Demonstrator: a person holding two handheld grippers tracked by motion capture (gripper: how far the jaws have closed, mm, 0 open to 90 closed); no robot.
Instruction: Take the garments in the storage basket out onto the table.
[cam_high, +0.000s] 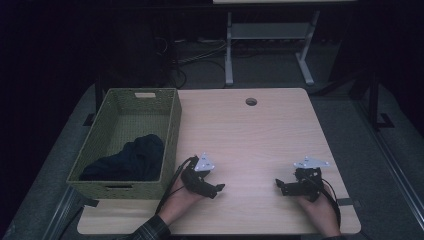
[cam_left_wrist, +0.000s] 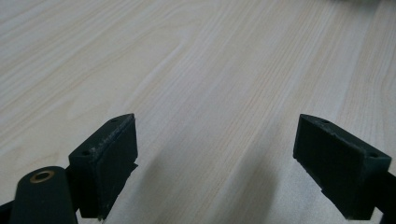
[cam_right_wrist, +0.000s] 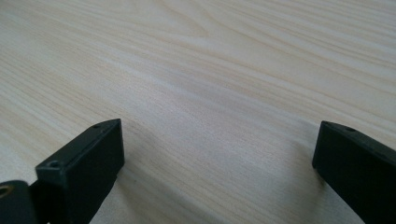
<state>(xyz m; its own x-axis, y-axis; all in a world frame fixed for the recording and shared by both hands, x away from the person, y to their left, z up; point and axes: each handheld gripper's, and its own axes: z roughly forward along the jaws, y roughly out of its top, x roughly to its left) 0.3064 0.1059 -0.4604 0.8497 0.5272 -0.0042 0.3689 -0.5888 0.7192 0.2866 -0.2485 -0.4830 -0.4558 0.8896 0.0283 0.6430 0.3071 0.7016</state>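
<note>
While we look down from the high view, we see the left gripper at lower centre of the frame, held in a hand that comes up from the bottom edge with a plaid sleeve behind it. It rests low over the light wooden table, its tips pointing toward the right of the frame. Right of it, well apart, the right gripper sits in the other hand, its tips pointing toward the left of the frame, so the two face each other across bare wood. At the left of the frame a green woven basket stands on the table's left part, and a dark blue cloth lies bunched in its near end, close to the left gripper but apart from it. A round hole marks the table's far edge.

From the left gripper view, we see its two black jaws standing wide apart at the lower left and lower right, with nothing but wood grain between them.

From the right gripper view, we see the same: both jaws spread wide at the bottom corners, gripping nothing, with pale table surface between and beyond them.
</note>
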